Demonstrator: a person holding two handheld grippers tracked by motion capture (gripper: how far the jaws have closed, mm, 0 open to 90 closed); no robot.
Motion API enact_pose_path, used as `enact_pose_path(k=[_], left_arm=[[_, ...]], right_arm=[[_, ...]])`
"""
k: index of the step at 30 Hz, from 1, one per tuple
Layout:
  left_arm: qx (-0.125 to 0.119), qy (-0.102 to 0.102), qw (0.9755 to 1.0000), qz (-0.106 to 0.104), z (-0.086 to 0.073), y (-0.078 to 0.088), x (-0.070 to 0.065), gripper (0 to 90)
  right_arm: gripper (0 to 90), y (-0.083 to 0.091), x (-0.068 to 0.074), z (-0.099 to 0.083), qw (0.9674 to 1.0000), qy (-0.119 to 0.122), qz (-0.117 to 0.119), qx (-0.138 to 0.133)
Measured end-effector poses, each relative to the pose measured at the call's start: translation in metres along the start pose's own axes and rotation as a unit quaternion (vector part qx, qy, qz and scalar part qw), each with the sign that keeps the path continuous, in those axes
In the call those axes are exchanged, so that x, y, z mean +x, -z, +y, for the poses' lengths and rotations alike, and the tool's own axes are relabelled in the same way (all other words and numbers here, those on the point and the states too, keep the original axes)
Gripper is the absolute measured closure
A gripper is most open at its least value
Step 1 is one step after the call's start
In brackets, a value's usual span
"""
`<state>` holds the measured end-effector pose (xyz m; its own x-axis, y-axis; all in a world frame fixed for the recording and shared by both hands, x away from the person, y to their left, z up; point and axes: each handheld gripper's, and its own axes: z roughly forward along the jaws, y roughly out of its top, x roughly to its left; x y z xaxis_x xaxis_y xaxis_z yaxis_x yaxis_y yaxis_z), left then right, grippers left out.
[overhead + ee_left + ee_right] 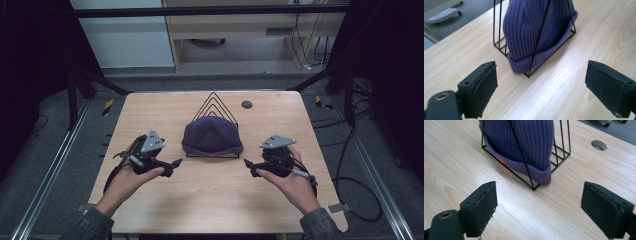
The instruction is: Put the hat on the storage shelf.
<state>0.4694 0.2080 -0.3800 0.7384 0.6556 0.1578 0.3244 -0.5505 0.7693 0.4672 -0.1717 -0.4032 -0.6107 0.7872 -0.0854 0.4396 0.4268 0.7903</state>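
Note:
A purple knitted beanie (212,136) stands slotted in a black wire rack (215,104) at the middle of the wooden table (165,110). My left gripper (176,163) is to the left of the beanie, open, jaws pointing toward it with nothing between them. My right gripper (247,162) is to the right of it, also open and empty. In the left gripper view the beanie (534,30) and the rack (499,47) lie ahead of the wide-apart jaws. In the right gripper view the beanie (524,142), with a small orange tag (500,160), sits in the rack (560,157).
A round cable hole (246,104) is in the table behind the rack, to the right. Dark frame posts and cables stand around the table. A pale cabinet and a wooden desk are beyond the far edge.

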Motion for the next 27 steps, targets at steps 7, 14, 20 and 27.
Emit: enact_pose_path(k=[7,14,20,27], left_arm=[[0.024,0.018,0.9994,0.019,-0.035,0.005,0.006,9.9],[0.044,0.042,0.9977,0.030,-0.066,0.008,0.021,7.9],[0.056,0.051,0.9968,0.026,-0.084,0.006,0.030,5.7],[0.072,0.068,0.9946,0.032,-0.102,-0.006,0.040,5.8]], right_arm=[[8.9,0.010,-0.017,-0.033,0.9997,-0.019,-0.015,0.009],[7.5,0.014,-0.031,-0.061,0.9988,-0.041,-0.019,0.021],[8.8,0.012,-0.039,-0.073,0.9976,-0.053,-0.020,0.040],[11.0,0.001,-0.049,-0.085,0.9953,-0.062,-0.026,0.069]])
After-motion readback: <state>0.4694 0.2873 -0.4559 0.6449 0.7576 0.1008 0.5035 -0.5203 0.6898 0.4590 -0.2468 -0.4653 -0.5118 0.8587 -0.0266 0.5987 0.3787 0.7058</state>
